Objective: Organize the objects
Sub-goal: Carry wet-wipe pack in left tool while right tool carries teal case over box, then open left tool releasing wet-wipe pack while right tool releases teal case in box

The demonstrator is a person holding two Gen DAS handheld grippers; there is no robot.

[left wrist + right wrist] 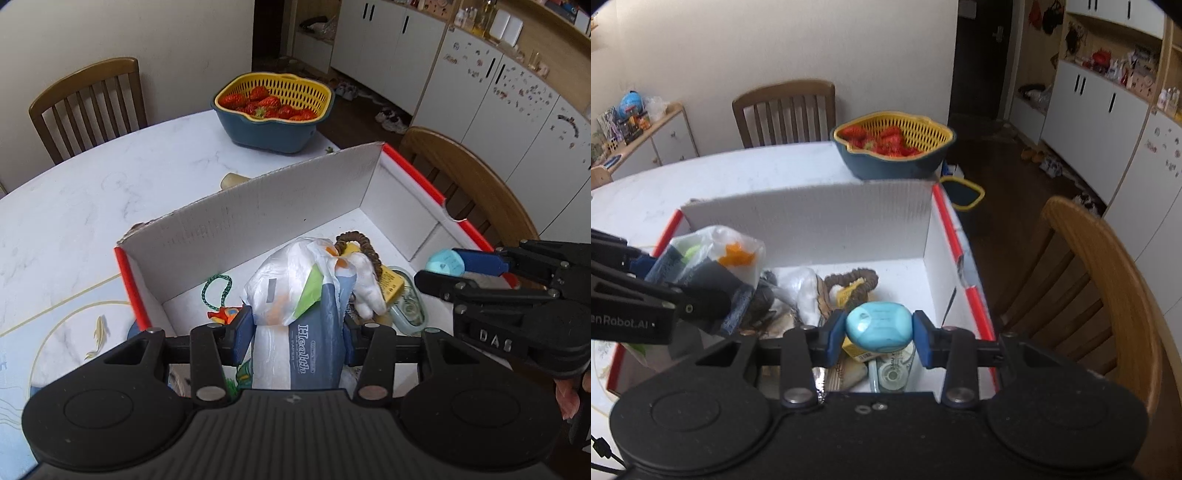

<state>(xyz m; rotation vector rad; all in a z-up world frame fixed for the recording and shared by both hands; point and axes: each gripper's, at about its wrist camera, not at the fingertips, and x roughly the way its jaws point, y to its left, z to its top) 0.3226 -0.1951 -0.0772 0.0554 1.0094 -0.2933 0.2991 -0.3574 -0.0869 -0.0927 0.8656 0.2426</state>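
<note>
Two claws were held over the white cardboard box on the table, each carrying something. The tissue pack, wrapped in thin plastic, was pinched between the pads of the left claw above the box's near left part. The pale blue oval case was pinched by the right claw above the box's near right part. The step in hand was judged to be dropping both things into the box; next, each claw would need lowering to a free patch of floor before being spread. A basket of strawberries was left well apart at the far edge. A brown hair scrunchie, a yellow pack and a clear container were partly covered in the box, and the smaller clutter beneath could not be made out.
</note>
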